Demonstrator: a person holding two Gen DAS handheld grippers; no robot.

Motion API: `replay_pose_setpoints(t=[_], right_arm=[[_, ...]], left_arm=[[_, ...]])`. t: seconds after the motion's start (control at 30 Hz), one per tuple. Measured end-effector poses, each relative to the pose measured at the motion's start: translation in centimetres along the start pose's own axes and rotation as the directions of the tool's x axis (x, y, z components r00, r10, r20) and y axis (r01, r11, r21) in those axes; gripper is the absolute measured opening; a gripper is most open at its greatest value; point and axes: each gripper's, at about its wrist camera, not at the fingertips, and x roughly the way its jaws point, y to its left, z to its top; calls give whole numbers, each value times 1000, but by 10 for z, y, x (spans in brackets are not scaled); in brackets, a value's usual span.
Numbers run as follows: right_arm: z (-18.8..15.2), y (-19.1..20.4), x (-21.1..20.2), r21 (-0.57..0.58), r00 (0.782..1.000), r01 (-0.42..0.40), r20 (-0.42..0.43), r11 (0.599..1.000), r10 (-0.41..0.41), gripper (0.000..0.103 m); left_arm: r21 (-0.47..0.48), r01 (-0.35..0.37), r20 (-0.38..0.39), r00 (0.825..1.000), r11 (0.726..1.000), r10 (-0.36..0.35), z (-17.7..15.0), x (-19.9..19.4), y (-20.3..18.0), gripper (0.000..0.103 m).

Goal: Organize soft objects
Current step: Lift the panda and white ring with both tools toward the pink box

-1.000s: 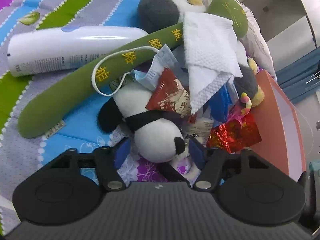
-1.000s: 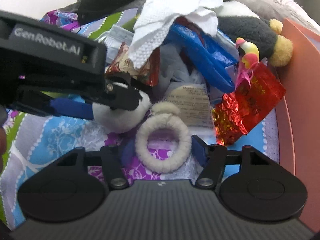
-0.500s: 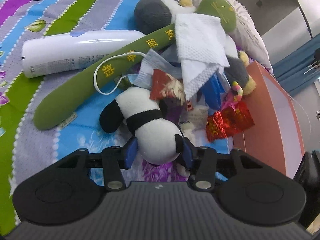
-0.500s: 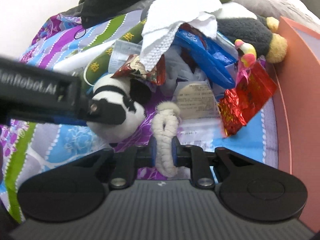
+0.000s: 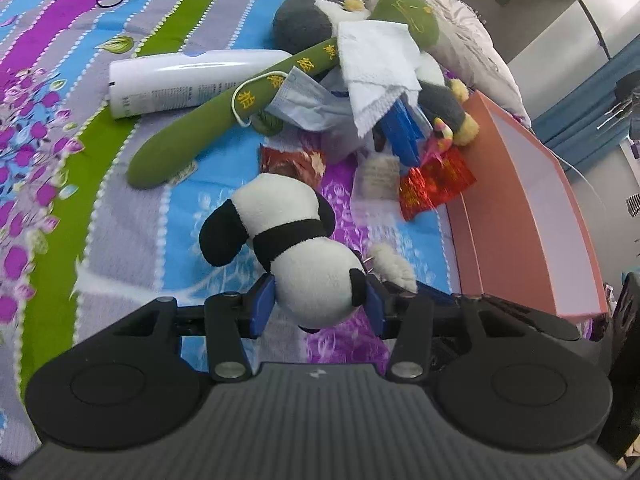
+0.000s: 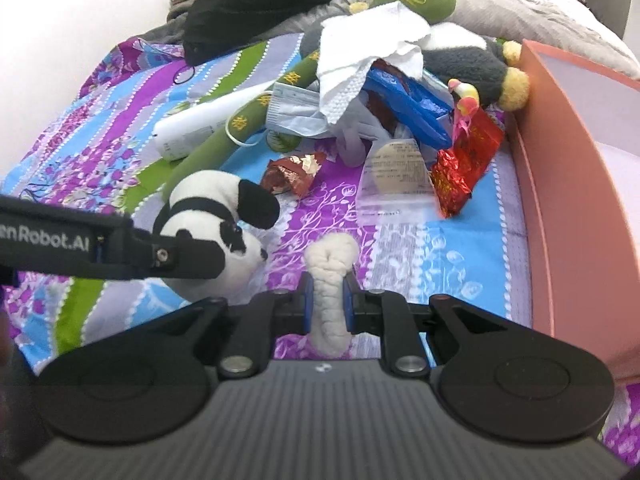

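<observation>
The grey-and-white plush penguin (image 5: 304, 24) is largely covered by the crumpled white paper towel (image 5: 376, 64) and the long green plush stick (image 5: 224, 108). The salmon-pink cardboard box (image 6: 560, 168) is cut off by the right-wrist picture's right edge. The print on the white plastic bottle (image 5: 188, 80) is too small to be read. The fluffy cream fabric ring (image 6: 330, 300) is partly hidden behind the gripper body.

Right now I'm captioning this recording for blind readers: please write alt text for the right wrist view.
The right gripper pinches a fluffy white ring flat above a patterned bedspread. At left, the left gripper holds a panda plush; a heap of toys and wrappers lies behind, beside a pink box.
</observation>
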Motion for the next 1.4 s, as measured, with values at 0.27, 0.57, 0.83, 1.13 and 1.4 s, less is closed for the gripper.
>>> replay_pose_setpoints(t=[0.27, 0.57, 0.83, 1.13, 1.4], right_arm=[[-16, 12, -38, 15, 999, 16, 40, 1000, -17, 19], [-9, 5, -78, 54, 991, 49, 126, 997, -55, 19], [19, -20, -116, 90, 966, 77, 242, 993, -97, 19], [47, -71, -169, 158, 919, 132, 350, 979, -180, 19], [55, -122, -205, 215, 874, 198, 404, 956, -272, 19]], left_arm=[[49, 14, 22, 1000, 999, -15, -29, -34, -8, 54], [164, 41, 58, 997, 986, -51, -30, -58, -41, 54], [263, 75, 103, 989, 962, -105, -4, -78, -84, 54], [360, 112, 159, 971, 926, -180, 31, -101, -156, 54], [430, 159, 140, 961, 889, -239, 41, -96, -218, 54]])
